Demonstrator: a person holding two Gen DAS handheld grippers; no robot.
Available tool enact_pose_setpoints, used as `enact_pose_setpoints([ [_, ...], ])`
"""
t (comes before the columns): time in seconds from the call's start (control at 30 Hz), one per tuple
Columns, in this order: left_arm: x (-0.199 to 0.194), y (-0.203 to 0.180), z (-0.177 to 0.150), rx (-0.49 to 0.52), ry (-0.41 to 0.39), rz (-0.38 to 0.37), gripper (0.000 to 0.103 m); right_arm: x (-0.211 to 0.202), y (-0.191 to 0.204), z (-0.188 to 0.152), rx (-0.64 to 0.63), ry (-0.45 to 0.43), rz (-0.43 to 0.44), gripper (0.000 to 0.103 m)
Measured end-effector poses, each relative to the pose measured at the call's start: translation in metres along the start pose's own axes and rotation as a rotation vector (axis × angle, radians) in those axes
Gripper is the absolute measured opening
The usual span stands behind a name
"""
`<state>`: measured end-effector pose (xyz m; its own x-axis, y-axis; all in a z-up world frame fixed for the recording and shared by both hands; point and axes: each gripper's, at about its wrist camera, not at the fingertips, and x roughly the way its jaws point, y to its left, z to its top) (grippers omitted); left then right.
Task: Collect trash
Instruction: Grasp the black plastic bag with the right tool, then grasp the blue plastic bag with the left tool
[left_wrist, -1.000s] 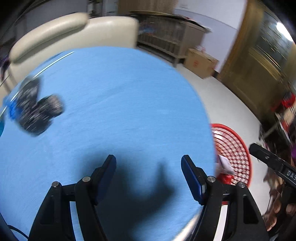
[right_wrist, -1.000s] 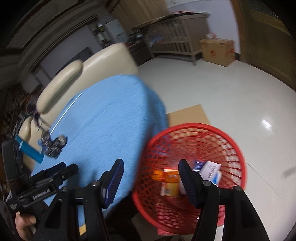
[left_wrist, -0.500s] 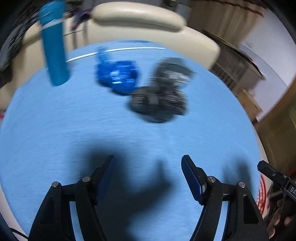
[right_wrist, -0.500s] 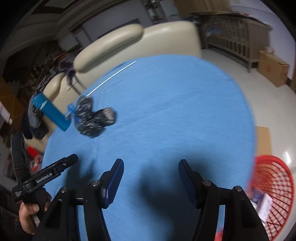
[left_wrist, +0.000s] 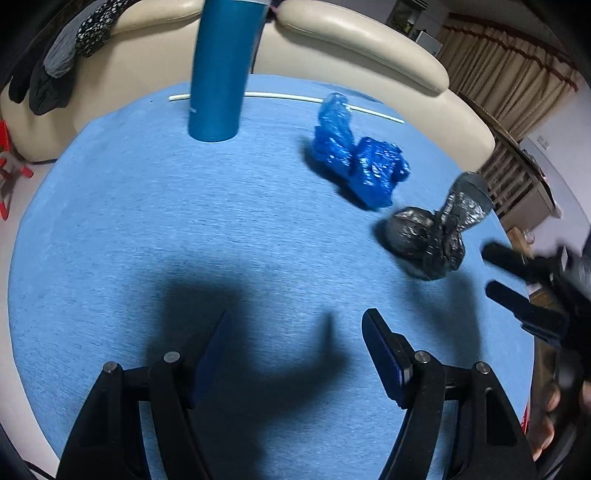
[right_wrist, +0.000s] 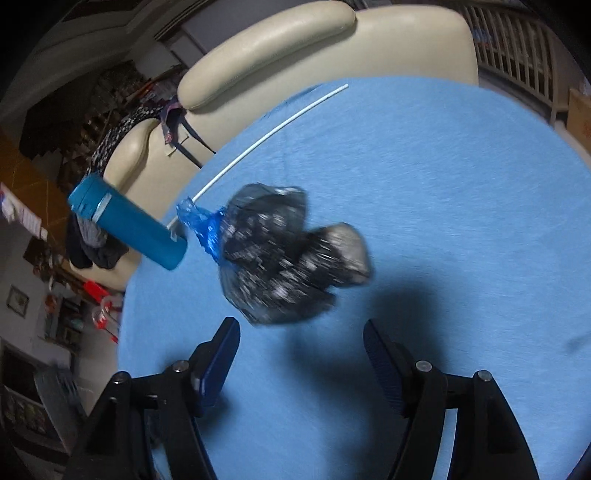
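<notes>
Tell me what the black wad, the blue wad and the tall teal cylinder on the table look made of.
Black wad: thin crinkled plastic film, glossy, with many small highlights. Blue wad: the same kind of film, shiny creases. Teal cylinder: smooth, satin, rigid wall; probably coated metal or plastic, hard to tell.

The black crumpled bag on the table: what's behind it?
Behind the black bag lies a crumpled blue bag, mostly covered in the right view, then a white rod. Whether the bags touch is hidden.

1. No text, brand or number can be read in either wrist view.
2. The teal bottle (left_wrist: 221, 70) carries a small pale mark near its base, too small and blurred to read.
</notes>
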<state>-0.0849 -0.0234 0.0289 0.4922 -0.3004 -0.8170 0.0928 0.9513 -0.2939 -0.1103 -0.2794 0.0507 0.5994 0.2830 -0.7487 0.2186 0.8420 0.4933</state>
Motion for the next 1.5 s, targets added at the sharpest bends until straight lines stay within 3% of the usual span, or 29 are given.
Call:
enact_pose_setpoints([
  [0.1, 0.001, 0.009, 0.000, -0.016, 0.003, -0.002, 0.074, 0.017, 0.009, 0.009, 0.092, -0.017, 0.007, 0.073],
  [0.27, -0.001, 0.015, 0.001, -0.032, 0.002, 0.002, 0.074, 0.049, 0.017, 0.024, 0.162, -0.015, -0.097, 0.073],
  [0.5, 0.003, 0.019, 0.002, -0.037, 0.008, 0.007, 0.074, 0.083, 0.026, 0.027, 0.048, 0.025, -0.235, 0.071],
  [0.53, 0.004, 0.018, 0.003, -0.037, 0.009, 0.009, 0.074, 0.084, 0.026, 0.028, 0.025, 0.027, -0.237, 0.057],
  [0.67, 0.005, 0.016, 0.005, -0.032, 0.006, 0.010, 0.074, 0.080, 0.016, 0.028, -0.012, 0.058, -0.188, 0.048],
  [1.03, 0.019, -0.033, 0.045, 0.044, 0.003, -0.019, 0.074, 0.028, -0.025, 0.001, -0.183, 0.081, -0.220, 0.046],
  [1.2, 0.032, -0.057, 0.079, 0.003, -0.028, -0.022, 0.075, 0.013, -0.032, -0.013, -0.209, 0.083, -0.204, 0.046],
  [1.5, 0.080, -0.092, 0.129, -0.024, -0.050, 0.062, 0.077, 0.007, -0.038, -0.026, -0.179, 0.075, -0.150, 0.046],
])
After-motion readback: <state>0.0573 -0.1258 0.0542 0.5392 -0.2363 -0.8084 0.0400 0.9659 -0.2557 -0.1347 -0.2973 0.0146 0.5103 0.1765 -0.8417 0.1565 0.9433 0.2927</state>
